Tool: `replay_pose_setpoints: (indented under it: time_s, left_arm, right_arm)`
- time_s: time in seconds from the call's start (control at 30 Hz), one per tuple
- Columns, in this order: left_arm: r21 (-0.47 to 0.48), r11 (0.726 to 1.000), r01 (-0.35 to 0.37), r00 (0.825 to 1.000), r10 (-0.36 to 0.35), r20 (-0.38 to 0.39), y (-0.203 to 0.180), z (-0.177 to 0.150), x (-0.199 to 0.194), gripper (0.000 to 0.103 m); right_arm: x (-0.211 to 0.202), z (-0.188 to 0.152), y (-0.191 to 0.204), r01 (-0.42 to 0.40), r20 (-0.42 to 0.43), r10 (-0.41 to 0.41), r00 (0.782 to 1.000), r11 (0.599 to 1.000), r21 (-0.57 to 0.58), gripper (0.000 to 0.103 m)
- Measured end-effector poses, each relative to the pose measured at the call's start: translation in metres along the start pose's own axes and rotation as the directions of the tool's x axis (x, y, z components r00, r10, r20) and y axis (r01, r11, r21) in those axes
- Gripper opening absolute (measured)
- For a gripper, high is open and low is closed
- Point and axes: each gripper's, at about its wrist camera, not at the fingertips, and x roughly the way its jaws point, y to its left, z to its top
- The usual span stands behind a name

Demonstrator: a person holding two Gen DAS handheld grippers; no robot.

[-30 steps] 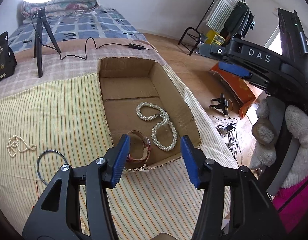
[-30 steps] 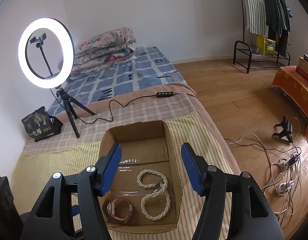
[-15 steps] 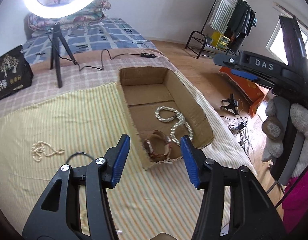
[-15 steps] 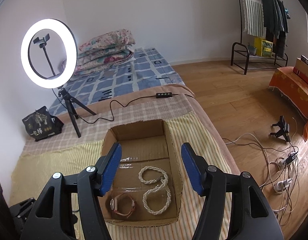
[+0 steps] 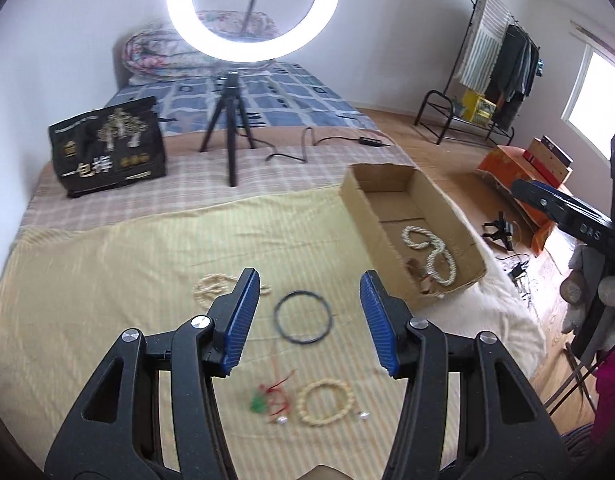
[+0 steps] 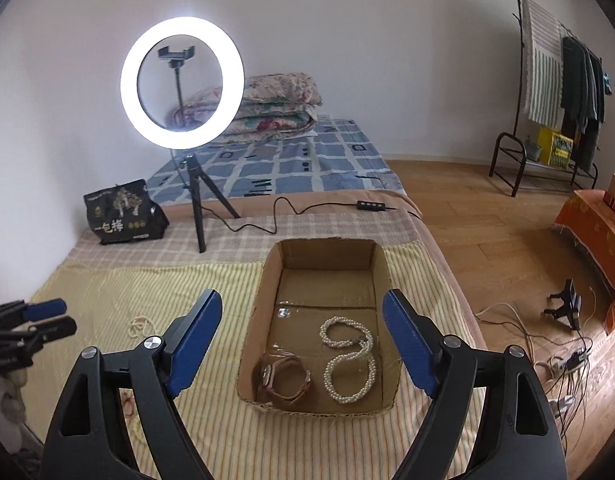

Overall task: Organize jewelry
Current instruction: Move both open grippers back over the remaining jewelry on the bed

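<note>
1. Reaching for the loose pieces seems to be the step in hand: the left gripper (image 5: 309, 312) hangs over the yellow striped cloth (image 5: 107, 280) with its jaws half apart and nothing between them, the black hoop (image 5: 303, 317) lying framed between the blue pads.
2. Doing it well probably means dropping the pads either side of the hoop's thin rim rather than across its empty middle, and pinching gently, since the cloth may bunch up underneath.
3. The right gripper (image 6: 303, 344) is empty, its jaws opening wide above the cardboard box (image 6: 267, 276).
4. In the box lie a white pearl necklace (image 6: 349, 356) and a pink strap watch (image 6: 285, 376), just beside each other at the near end.
5. Still out on the cloth: a cream bead bracelet (image 5: 326, 402), a red-cord green charm (image 5: 267, 396) and a pale bead strand (image 5: 215, 286), all near the hoop.
6. The surface is a bed, soft and rumpled; a ring light (image 6: 182, 82) on a tripod and a black bag (image 6: 123, 216) stand behind, with folded quilts, a clothes rack and floor cables around the room.
</note>
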Motion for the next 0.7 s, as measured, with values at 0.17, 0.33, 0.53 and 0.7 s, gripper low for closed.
replay_pose_setpoints:
  time_s: [0.17, 0.33, 0.53, 0.7]
  left_arm:
    - [0.009, 0.999, -0.048, 0.999, 0.048, -0.026, 0.029, -0.017, -0.009, 0.053]
    - [0.05, 0.995, -0.083, 0.993, 0.086, -0.082, 0.04, -0.039, -0.004, 0.053]
    - [0.036, 0.996, -0.085, 0.981, 0.09, -0.169, 0.051, -0.056, 0.013, 0.053]
    - [0.004, 0.999, -0.033, 0.967, 0.033, -0.253, 0.054, -0.067, 0.031, 0.053]
  right_arm:
    - [0.002, -0.014, 0.035, -0.075, -0.066, 0.069, 0.995, 0.992, -0.1, 0.082]
    - [0.011, -0.036, 0.068, -0.154, -0.179, 0.121, 0.976, 0.971, -0.182, 0.082]
    - [0.036, -0.075, 0.094, -0.252, -0.341, 0.171, 0.924, 0.945, -0.21, 0.082]
    - [0.058, -0.1, 0.103, -0.306, -0.449, 0.198, 0.871, 0.934, -0.182, 0.082]
